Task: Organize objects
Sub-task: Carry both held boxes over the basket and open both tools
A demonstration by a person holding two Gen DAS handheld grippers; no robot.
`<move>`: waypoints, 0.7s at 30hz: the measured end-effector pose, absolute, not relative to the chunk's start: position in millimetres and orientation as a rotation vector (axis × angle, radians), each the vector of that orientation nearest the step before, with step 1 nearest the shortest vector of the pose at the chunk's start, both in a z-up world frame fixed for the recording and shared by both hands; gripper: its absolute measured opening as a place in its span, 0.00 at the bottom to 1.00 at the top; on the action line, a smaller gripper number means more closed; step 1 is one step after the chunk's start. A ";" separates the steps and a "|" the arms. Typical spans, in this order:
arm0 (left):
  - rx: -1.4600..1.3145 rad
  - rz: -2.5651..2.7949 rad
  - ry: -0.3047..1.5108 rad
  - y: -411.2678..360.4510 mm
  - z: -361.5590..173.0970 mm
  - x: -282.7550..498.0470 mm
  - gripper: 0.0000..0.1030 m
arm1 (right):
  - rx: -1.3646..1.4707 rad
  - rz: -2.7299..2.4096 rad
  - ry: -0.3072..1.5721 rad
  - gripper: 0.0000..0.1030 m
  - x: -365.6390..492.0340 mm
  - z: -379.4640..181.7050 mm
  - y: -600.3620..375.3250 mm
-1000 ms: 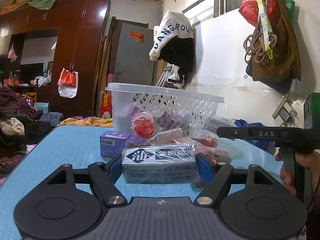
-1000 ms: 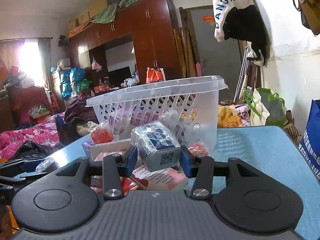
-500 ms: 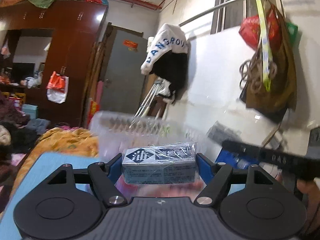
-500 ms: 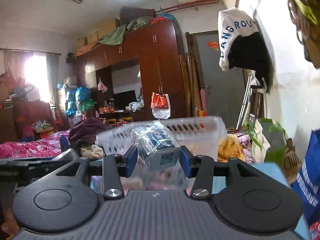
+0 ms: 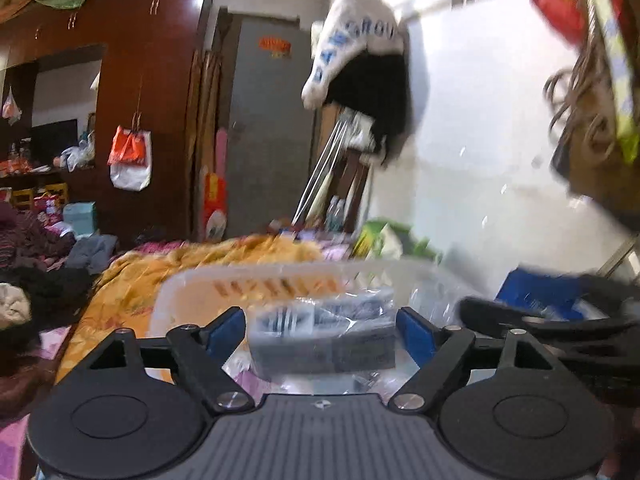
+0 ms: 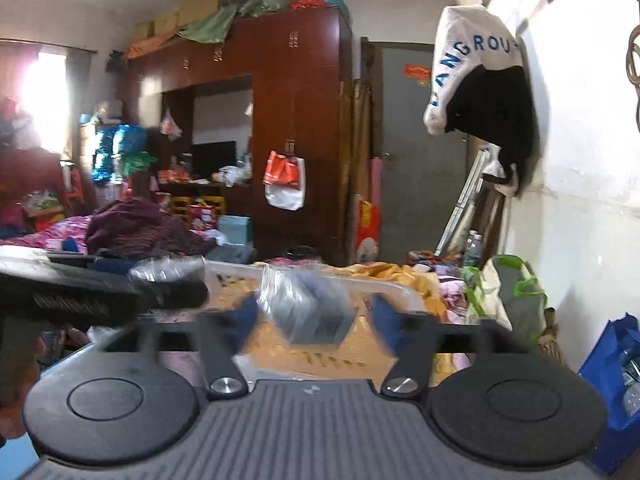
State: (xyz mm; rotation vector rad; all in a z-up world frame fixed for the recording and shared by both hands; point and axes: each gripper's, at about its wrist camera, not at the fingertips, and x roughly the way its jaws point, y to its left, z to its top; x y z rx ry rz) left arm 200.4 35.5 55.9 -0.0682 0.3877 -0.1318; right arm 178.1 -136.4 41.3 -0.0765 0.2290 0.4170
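Right wrist: left gripper (image 6: 120, 300) crosses before basket (image 6: 392, 288), blurred.

1. At your one o'clock in the right wrist view, blue letters "ANGROU" run across the white garment (image 6: 476, 64) hanging on the wall.
2. The red door sign (image 6: 418, 71) and the wrapped boxes' print are too blurred for you to read.

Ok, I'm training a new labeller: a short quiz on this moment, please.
1. True or false: the left gripper presses its pads on the wrapped box.
2. Which container lies ahead of both grippers: A drawer, B white basket, C bucket?
3. Fill in: the right gripper stands ____ around its small pack.
Key: 1 false; its jaws have just been opening, box loose between. 2 B. 3 open; just been opening too, pack between.
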 end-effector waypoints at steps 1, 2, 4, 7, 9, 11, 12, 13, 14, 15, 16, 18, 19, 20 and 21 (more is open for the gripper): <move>-0.065 -0.113 0.401 35.2 54.2 203.5 0.83 | -0.072 0.412 0.209 0.97 172.6 38.6 -140.7; -0.068 -0.112 0.407 36.6 53.3 204.5 0.83 | -0.064 0.409 0.199 0.97 168.9 37.5 -145.9; -0.084 -0.130 0.411 42.3 53.6 201.9 0.83 | -0.009 0.420 0.193 0.97 160.7 36.1 -159.9; -0.097 -0.143 0.394 50.9 54.0 190.5 0.86 | 0.075 0.472 0.191 1.00 151.5 33.2 -180.6; -0.099 -0.137 0.372 53.7 56.5 180.9 0.86 | 0.080 0.485 0.197 1.00 144.8 28.7 -186.5; -0.107 -0.132 0.351 57.2 60.1 172.8 0.86 | 0.065 0.493 0.195 1.00 136.9 23.1 -189.3; -0.116 -0.125 0.339 60.9 61.1 166.1 0.87 | 0.063 0.495 0.196 1.00 133.3 20.4 -190.3; -0.121 -0.122 0.326 63.8 61.8 162.2 0.87 | 0.071 0.503 0.201 1.00 129.2 17.2 -192.7; -0.127 -0.124 0.307 66.4 61.8 156.7 0.88 | 0.080 0.513 0.208 1.00 126.5 15.3 -194.1; -0.140 -0.129 0.287 69.4 61.3 150.4 0.91 | 0.093 0.517 0.212 1.00 124.0 13.6 -196.4; -0.161 -0.137 0.269 73.0 59.3 141.8 0.93 | 0.112 0.518 0.210 1.00 120.8 11.3 -199.4; -0.193 -0.162 0.249 77.3 52.3 127.2 0.98 | 0.123 0.526 0.208 1.00 111.8 5.3 -202.0; -0.199 -0.172 0.245 78.4 48.0 120.4 0.98 | 0.127 0.532 0.207 1.00 107.8 1.7 -202.6; -0.201 -0.174 0.241 79.6 44.2 114.7 0.98 | 0.130 0.533 0.205 1.00 104.8 -1.6 -203.1; -0.200 -0.167 0.240 79.7 39.9 109.6 1.00 | 0.127 0.535 0.210 1.00 101.2 -6.5 -201.9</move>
